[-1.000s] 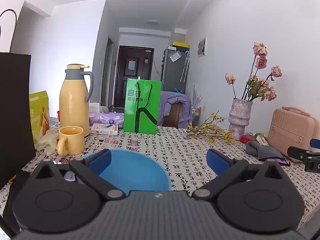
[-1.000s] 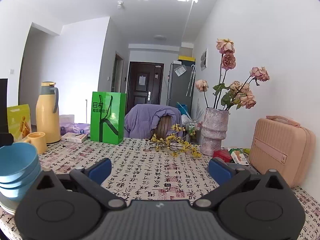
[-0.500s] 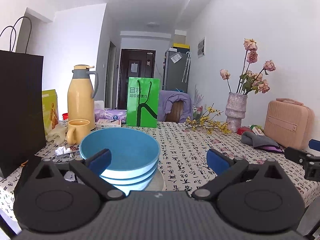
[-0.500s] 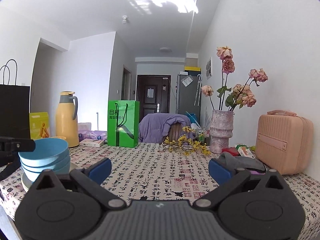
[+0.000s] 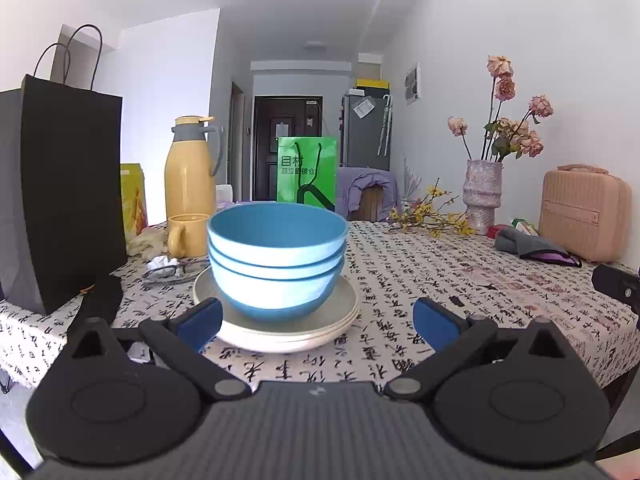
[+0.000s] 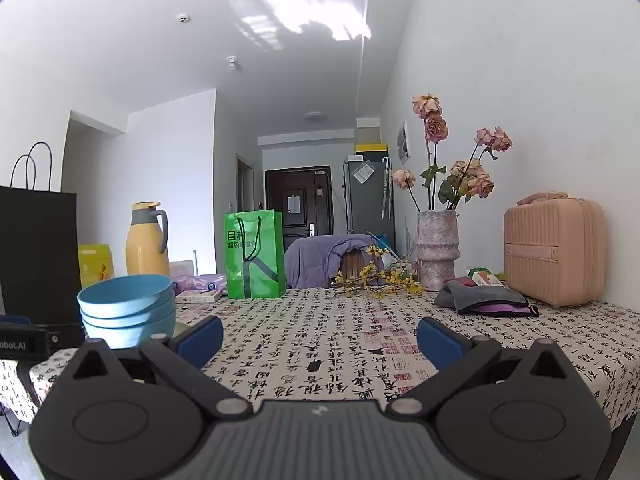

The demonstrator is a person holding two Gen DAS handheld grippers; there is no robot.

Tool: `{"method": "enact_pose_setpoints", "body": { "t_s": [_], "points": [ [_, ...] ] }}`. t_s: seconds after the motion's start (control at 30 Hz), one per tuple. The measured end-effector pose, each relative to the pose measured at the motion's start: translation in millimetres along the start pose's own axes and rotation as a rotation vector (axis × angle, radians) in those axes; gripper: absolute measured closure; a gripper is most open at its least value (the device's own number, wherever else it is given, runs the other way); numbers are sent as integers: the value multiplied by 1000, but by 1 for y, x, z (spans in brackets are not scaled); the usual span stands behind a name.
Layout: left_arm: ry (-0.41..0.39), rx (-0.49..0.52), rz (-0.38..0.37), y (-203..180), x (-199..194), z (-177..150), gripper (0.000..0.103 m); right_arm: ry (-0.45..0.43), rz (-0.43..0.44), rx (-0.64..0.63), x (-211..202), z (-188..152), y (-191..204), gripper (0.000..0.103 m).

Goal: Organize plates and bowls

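Note:
Three nested blue bowls (image 5: 276, 256) stand upright on a stack of cream plates (image 5: 280, 330) near the table's front edge. My left gripper (image 5: 318, 320) is open and empty, a short way in front of the plates and level with them. My right gripper (image 6: 320, 338) is open too, holding nothing, over the tablecloth to the right of the stack. In the right wrist view the blue bowls (image 6: 128, 306) show at the left, with part of the left gripper's body (image 6: 28, 342) beside them. The plates are mostly hidden there.
A black paper bag (image 5: 60, 192) stands at the left edge. Behind the stack are a yellow mug (image 5: 188, 236), a yellow thermos (image 5: 192, 172), glasses (image 5: 168, 272) and a green bag (image 5: 308, 174). At the right are a vase of flowers (image 5: 484, 196), a grey cloth (image 5: 528, 244) and a pink case (image 5: 580, 212).
Both grippers have drawn back from the table and dropped lower. The bowl stack, close under the left gripper a second ago, now stands clear in front of it on the plates.

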State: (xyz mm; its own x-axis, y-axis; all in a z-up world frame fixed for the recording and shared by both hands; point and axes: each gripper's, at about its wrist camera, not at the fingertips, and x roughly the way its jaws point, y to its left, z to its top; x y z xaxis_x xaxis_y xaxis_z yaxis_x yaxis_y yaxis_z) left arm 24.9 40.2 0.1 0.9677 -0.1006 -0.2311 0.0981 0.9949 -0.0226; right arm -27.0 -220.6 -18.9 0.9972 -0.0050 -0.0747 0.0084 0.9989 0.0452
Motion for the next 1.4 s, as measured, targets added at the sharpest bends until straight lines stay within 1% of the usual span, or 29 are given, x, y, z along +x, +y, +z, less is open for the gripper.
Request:
{"method": "enact_pose_setpoints", "body": {
  "t_s": [0.07,0.17,0.33,0.57,0.73,1.4],
  "points": [
    [7,-11,10,3,-5,-8,0,-3,-2,-1,-5,-9,4,0],
    [9,-22,7,7,-9,-18,0,22,8,8,-10,-20,10,0],
    [24,-33,15,10,-7,-20,0,65,40,-11,-11,-29,22,0],
    [19,-35,16,11,-10,-20,0,58,48,-4,-13,-27,23,0],
    [18,-28,9,9,-9,-20,0,83,31,-7,-6,-27,21,0],
    [10,-27,16,9,-9,-19,0,68,33,7,-6,-27,20,0]
  ]
}}
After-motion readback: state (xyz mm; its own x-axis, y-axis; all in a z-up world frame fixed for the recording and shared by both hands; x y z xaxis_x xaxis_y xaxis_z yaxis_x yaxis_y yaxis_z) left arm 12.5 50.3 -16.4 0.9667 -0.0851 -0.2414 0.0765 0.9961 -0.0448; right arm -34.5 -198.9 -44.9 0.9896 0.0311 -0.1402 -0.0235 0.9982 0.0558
